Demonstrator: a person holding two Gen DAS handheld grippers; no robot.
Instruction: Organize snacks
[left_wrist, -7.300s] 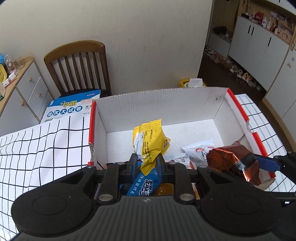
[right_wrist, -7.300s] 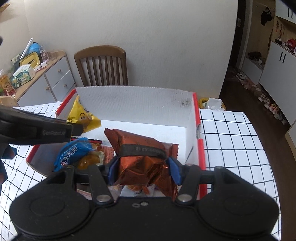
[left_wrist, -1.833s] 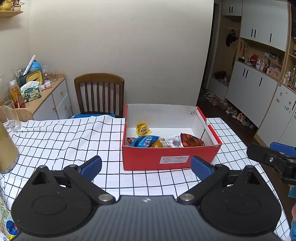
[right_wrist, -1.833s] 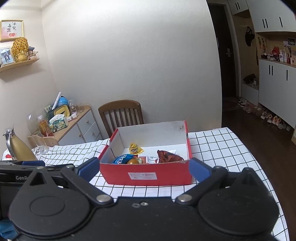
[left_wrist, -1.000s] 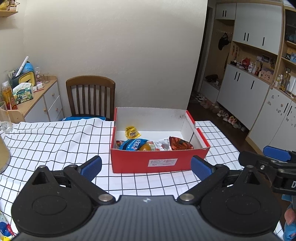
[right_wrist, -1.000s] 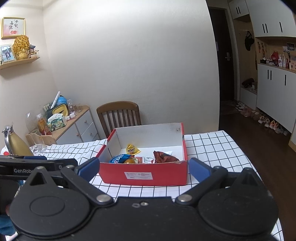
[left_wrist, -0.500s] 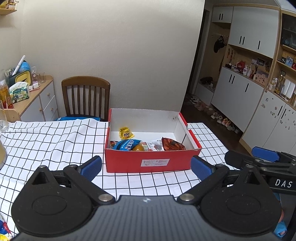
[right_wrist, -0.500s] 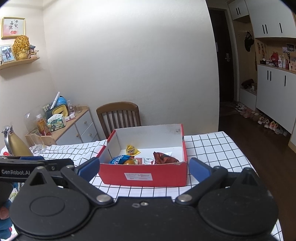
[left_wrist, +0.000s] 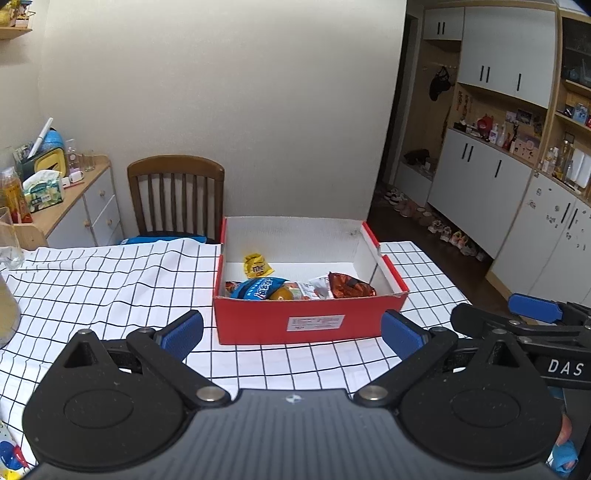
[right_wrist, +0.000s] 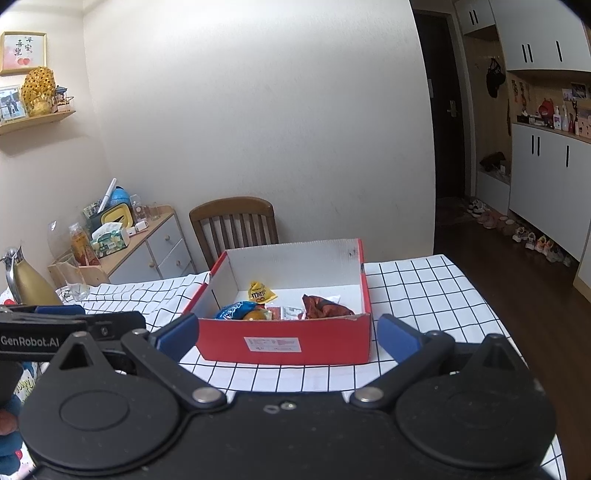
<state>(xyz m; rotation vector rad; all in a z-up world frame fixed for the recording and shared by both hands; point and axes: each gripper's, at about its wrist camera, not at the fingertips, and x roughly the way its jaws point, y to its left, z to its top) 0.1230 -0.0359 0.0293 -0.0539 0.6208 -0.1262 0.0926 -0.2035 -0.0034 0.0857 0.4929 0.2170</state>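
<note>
"GenRobot.AI" on left gripper side

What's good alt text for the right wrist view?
A red box holding several snack packets, among them a yellow packet, sits on a checked tablecloth. The open, empty right gripper frames it, with a wooden chair behind.

The black left gripper with blue pads is held level with its jaws spread wide and nothing between them. The black right gripper with blue pads is likewise spread wide and empty, and it sits just beside the left one, each showing at the edge of the other's view.
</note>
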